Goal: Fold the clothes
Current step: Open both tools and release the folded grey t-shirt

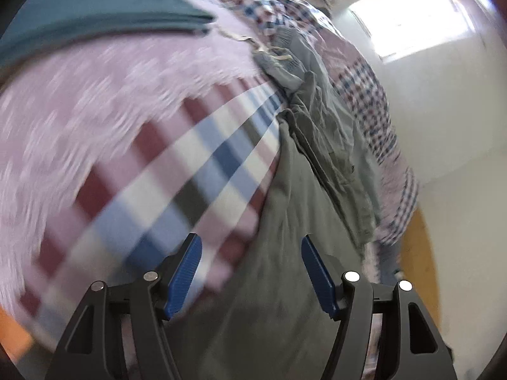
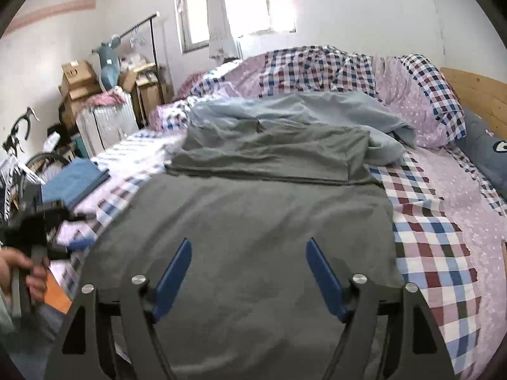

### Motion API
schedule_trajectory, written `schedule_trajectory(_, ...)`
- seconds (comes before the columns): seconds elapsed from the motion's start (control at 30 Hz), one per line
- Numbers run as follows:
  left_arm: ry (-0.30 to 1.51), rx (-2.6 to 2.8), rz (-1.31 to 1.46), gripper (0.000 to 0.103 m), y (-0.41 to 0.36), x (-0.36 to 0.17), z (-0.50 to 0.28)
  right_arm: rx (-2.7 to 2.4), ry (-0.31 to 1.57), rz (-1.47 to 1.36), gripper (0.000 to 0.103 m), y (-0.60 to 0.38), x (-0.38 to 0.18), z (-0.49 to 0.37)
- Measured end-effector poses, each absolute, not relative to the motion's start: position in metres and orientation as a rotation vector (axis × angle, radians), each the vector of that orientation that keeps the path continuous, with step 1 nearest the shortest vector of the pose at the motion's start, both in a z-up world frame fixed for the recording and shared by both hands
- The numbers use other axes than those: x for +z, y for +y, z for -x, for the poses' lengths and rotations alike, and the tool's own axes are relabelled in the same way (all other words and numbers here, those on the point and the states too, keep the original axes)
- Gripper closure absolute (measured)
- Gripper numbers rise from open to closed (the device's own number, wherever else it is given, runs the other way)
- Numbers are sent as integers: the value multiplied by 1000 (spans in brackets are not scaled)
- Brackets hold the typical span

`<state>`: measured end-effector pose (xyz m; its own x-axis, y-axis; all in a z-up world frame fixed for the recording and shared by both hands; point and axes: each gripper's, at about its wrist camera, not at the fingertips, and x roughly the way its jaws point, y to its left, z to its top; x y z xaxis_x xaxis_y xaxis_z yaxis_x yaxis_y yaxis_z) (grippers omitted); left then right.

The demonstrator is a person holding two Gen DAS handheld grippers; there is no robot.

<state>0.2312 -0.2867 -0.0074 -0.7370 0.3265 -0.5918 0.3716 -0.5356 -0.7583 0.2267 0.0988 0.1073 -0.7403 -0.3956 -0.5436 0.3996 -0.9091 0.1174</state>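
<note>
Both grippers stood released over the grey garment (image 2: 269,215): right gripper (image 2: 248,243) empty; left gripper (image 1: 250,240) empty; folded blue cloth (image 2: 74,180) lay at nine o'clock; no writing was legible.

Both grippers: black frames, silver round screws, ribbed blue fingers (image 1: 187,277); bare hand (image 2: 27,272).
</note>
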Motion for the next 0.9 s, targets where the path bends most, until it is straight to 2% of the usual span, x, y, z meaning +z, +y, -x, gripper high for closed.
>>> schedule_trajectory(0.07,1524,-2459,-1127,33,-280,-10,-245,-2579,15,-800,23,95,107,-228)
schedule_trajectory(0.13,1466,-2451,-1163,33,-271,-13,-255,-2574,32,-803,23,92,106,-230)
schedule_trajectory(0.2,1409,-2421,-1213,27,-263,-19,-263,-2570,37,-804,23,90,105,-231)
schedule_trajectory(0.23,1393,-2398,-1239,27,-260,-24,-267,-2569,38,-803,23,90,104,-232)
schedule_trajectory(0.6,1586,-2292,-1230,25,-250,-47,-299,-2551,48,-826,23,83,99,-245)
schedule_trajectory(0.73,1667,-2273,-1240,25,-251,-54,-309,-2481,108,-846,22,63,92,-252)
schedule_trajectory(0.9,1862,-2189,-1229,25,-251,-64,-316,-2415,215,-809,22,35,87,-264)
